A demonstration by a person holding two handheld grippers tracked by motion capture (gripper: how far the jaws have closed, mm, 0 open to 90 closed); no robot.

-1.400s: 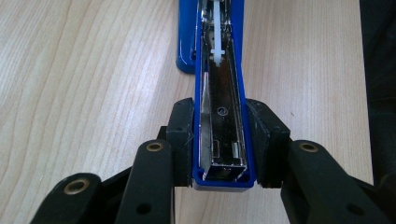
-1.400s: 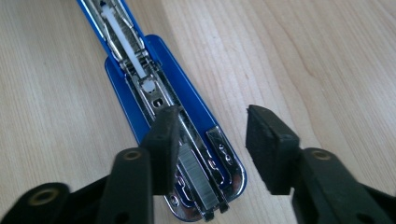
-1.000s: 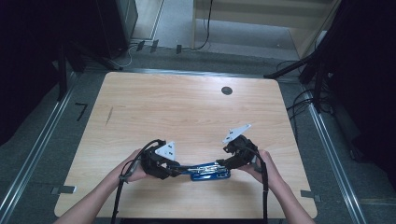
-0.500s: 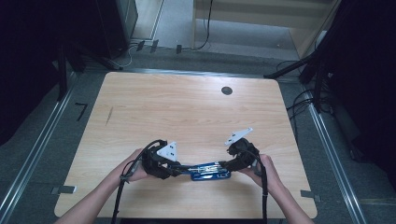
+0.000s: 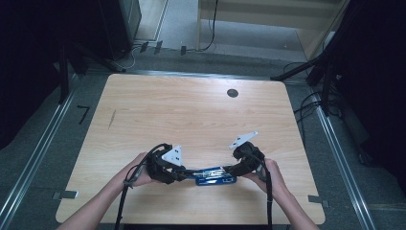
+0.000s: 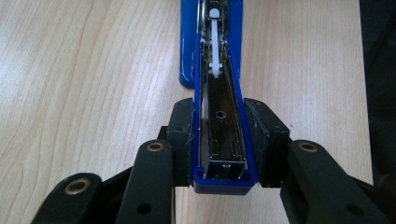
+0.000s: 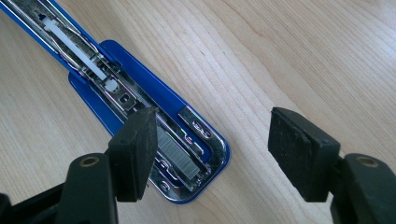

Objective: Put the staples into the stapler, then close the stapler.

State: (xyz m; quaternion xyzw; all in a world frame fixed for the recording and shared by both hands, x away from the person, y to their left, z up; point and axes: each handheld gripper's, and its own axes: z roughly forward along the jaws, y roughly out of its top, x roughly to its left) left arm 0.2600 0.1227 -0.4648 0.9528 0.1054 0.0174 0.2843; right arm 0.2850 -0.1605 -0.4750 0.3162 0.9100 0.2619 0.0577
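Observation:
A blue stapler lies opened out flat near the table's front edge. My left gripper is shut on the end of its blue arm, with a pad pressing each side of the metal channel. My right gripper hovers over the other end, the magazine, where a strip of staples lies in the tray. Its jaws have just been opening. They stand wide apart with the left pad above the staples, and neither pad presses on anything.
The light wooden table has a small dark round hole at the back right. Metal rails run along both sides of the table, and cables lie on the floor to the right.
The right gripper's grey plate has shifted very slightly to the right. Both hands and the stapler otherwise stay where they were.

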